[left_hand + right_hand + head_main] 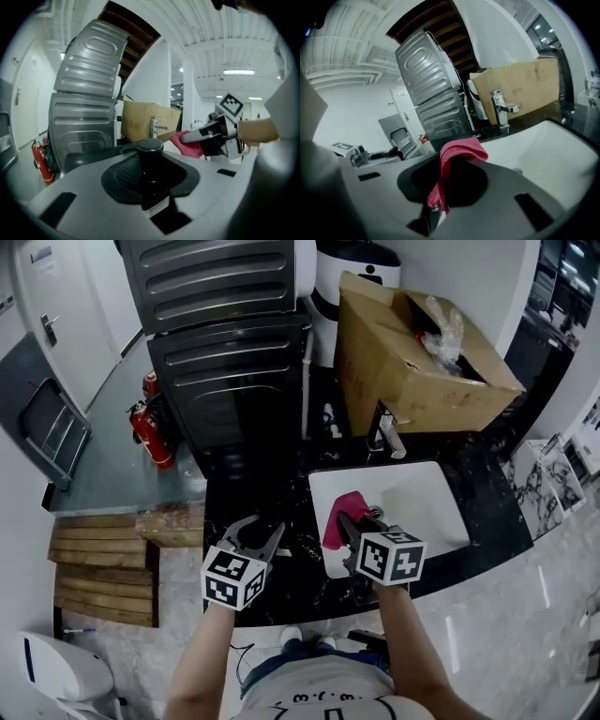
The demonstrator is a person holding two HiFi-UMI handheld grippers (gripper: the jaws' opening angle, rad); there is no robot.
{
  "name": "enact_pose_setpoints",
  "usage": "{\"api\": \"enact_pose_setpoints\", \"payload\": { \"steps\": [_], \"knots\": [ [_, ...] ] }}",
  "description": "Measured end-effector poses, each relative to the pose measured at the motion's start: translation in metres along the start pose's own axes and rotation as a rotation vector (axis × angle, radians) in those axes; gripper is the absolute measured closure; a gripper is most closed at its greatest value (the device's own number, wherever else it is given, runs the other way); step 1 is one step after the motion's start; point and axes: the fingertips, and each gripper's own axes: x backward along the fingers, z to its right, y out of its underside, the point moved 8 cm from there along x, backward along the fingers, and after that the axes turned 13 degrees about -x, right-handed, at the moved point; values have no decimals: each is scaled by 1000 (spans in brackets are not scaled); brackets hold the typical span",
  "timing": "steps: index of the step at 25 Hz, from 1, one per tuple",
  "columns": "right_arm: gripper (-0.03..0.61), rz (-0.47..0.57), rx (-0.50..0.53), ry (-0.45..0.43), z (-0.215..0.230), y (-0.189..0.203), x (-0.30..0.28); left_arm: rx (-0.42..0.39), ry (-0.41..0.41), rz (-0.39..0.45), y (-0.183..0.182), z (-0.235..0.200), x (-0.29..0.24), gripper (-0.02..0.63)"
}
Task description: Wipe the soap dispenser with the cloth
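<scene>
Soap dispenser (pixel 149 168): dark bottle, long axis approx up-down in the left gripper view. Pump head (pixel 150 144) is on top, pale label at the lower end nearest the camera. It leans a little; can't tell if it's truly upright or tipped along the tongs. Which way the nozzle points is also unclear.

It sits right between the jaws of the L tongs (pixel 255 538), which are clamped on its body, jaws part-way apart w/ dark pads either side. In the head view the bottle is dark against the dark worktop (pixel 267 488) & barely shows. Only the L tongs' tips are plain there, over the worktop, left of the sink (pixel 427 507).

Cloth (pixel 461 152): pink, pinched in the R tongs (pixel 361 521), jaws closed on it. A fold bunches over the tips & a tail hangs back toward the camera. Head view puts it over the sink's left edge.

Cloth vs dispenser: in the left gripper view the cloth is to the right of & beyond the pump head, apart, no contact.

Bottle's base is cut off by the tongs' own body. In the right gripper view the L tongs are small & blurred at far left. Tap (pixel 389 432) & cardboard box (pixel 412 362) stand behind the sink.
</scene>
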Motion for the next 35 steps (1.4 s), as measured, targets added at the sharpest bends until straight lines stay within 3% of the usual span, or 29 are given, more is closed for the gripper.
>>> {"api": "enact_pose_setpoints", "payload": {
  "steps": [2, 11, 16, 22, 27, 30, 32, 33, 35],
  "knots": [
    [531, 21, -26, -4, 4, -2, 9, -87, 17, -25, -3, 9, -7, 506],
    [531, 1, -25, -31, 1, 5, 12, -181, 36, -47, -4, 8, -3, 475],
    [531, -25, -14, -38, -2, 9, 8, -121, 32, -36, 5, -4, 22, 416],
    [531, -46, 2, -57, -9, 12, 4, -80, -16, -27, 18, -14, 59, 427],
    [531, -52, 10, -70, -15, 14, 4, -28, -30, -4, 15, -3, 55, 420],
    [531, -57, 16, -79, -19, 16, 3, -10, -83, 1, 11, 0, 45, 405],
    [531, -60, 17, -78, -20, 18, 4, -7, -142, -22, 10, 1, 40, 426],
    [531, -61, 16, -77, -21, 18, 4, 0, -166, -34, 10, 1, 39, 469],
    [531, -61, 17, -76, -21, 19, 5, 55, -191, -24, 11, 3, 37, 509]
  ]
}}
